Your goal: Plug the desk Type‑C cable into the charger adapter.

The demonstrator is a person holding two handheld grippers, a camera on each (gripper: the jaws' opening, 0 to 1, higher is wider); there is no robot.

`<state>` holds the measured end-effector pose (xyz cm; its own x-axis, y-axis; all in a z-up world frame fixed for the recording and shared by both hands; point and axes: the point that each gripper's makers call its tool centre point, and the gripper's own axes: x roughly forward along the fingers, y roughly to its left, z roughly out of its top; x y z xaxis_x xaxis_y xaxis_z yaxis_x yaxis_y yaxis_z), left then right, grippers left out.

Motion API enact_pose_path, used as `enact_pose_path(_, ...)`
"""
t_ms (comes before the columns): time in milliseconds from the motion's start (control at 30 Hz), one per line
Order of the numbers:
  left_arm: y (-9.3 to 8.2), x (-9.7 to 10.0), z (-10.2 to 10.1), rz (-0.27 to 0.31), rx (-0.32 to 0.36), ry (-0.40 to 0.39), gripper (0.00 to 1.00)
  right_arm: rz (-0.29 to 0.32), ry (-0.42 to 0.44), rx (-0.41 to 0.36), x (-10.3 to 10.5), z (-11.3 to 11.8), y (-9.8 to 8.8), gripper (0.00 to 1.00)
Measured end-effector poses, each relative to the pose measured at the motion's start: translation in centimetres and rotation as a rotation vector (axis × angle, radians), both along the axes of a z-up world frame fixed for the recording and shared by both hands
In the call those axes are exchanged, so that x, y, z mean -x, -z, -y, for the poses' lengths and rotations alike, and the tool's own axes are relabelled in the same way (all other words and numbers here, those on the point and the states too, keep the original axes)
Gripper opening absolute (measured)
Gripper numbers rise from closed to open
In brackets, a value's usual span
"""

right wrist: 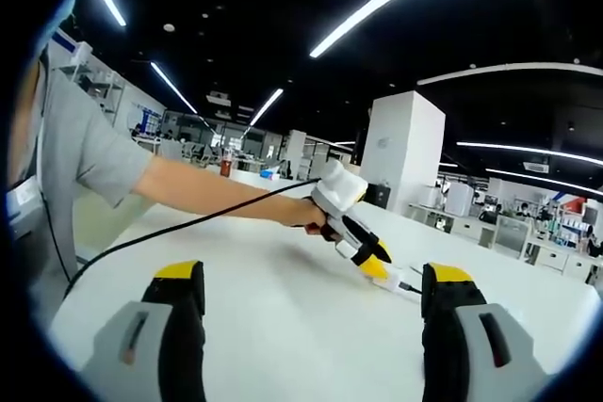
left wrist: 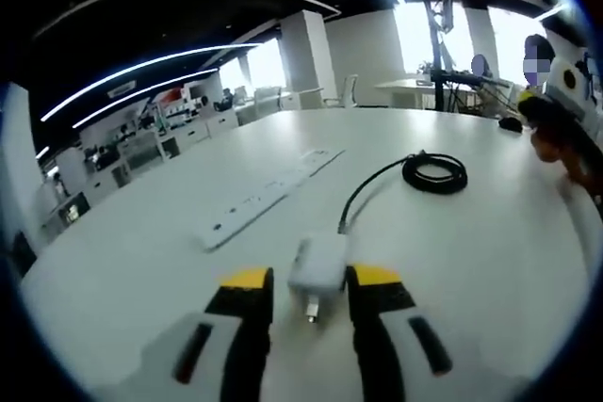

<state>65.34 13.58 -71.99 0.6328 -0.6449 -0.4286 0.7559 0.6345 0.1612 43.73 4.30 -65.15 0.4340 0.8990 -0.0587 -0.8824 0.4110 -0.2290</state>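
A: Left first. Where's the small white square plastic charger adapter [left wrist: 317, 265]?

B: On the white round tabletop [left wrist: 490, 251], sitting between the left gripper [left wrist: 309, 300] jaws' yellow tips. Jaws look close on both sides, maybe touching; can't tell if it's actually clamped. The thin black Type-C cable [left wrist: 377, 181] already reaches the adapter's far side and runs out to a loose coil [left wrist: 434, 173]. Whether the plug is seated — too small to tell.

A: Right gripper [right wrist: 311, 313]?

B: Jaws spread wide, nothing between them, above the table. In its view the person's hand [right wrist: 306, 214] holds the left gripper down at the adapter.

A: Handling?

B: My guess: adapter's light, rigid, smooth, so it'll slide if pushed. Pinch the flat sides. Cable's limp; grab just behind the plug.

A: Other stuff?

B: Long white power strip [left wrist: 268, 197], left of the adapter.
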Motion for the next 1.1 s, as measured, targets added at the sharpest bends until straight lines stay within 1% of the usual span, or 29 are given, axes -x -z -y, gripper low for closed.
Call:
enact_pose_path(133,0.0,-0.4,-1.0,0.023,-0.035,-0.036,0.30,0.002,0.010,0.004,-0.1,0.1,0.0,0.98)
enact_pose_path(200,-0.1,-0.5,-1.3,0.031,-0.035,-0.044,0.30,0.004,0.013,0.005,-0.1,0.2,0.0,0.98)
enact_pose_path(433,-0.4,-1.4,-2.4,0.055,-0.021,-0.117,0.29,0.009,0.024,0.002,-0.3,0.4,-0.1,0.98)
enact_pose_path(500,-0.2,-1.3,-2.4,0.048,-0.001,-0.124,0.28,0.008,0.032,0.001,-0.4,0.5,-0.1,0.98)
enact_pose_path(633,0.1,-0.8,-2.8,0.043,0.007,-0.119,0.25,0.004,0.037,-0.008,-0.6,0.6,-0.2,1.00)
enact_pose_path(700,0.3,-0.3,-2.6,0.010,0.041,-0.102,0.24,0.004,0.041,-0.014,-0.7,0.7,-0.4,1.00)
enact_pose_path(733,0.2,-0.2,-2.6,0.003,0.052,-0.104,0.24,0.007,0.041,-0.020,-0.7,0.7,-0.6,1.00)
enact_pose_path(800,-0.4,0.1,-2.4,0.014,0.082,-0.099,0.24,0.007,0.041,-0.044,-0.8,0.8,-1.0,1.00)
enact_pose_path(867,-1.3,0.6,-2.0,0.028,0.122,-0.086,0.27,0.002,0.050,-0.049,-1.0,1.0,-1.0,1.00)
enact_pose_path(900,-1.4,0.7,-2.0,0.028,0.129,-0.085,0.28,0.002,0.052,-0.048,-1.0,1.0,-1.0,1.00)
enact_pose_path(967,-2.7,1.3,-1.5,0.059,0.174,-0.056,0.29,0.000,0.066,-0.042,-1.4,1.2,-0.8,1.00)
enact_pose_path(1000,-3.8,1.8,-1.4,0.113,0.193,-0.042,0.29,-0.002,0.070,-0.041,-1.5,1.3,-0.8,1.00)
enact_pose_path(1033,-4.5,2.4,-1.3,0.142,0.209,-0.035,0.32,-0.003,0.074,-0.042,-1.5,1.3,-0.8,1.00)
enact_pose_path(1100,-5.1,3.2,-1.2,0.145,0.229,-0.024,0.36,-0.002,0.080,-0.044,-1.6,1.4,-0.8,1.00)
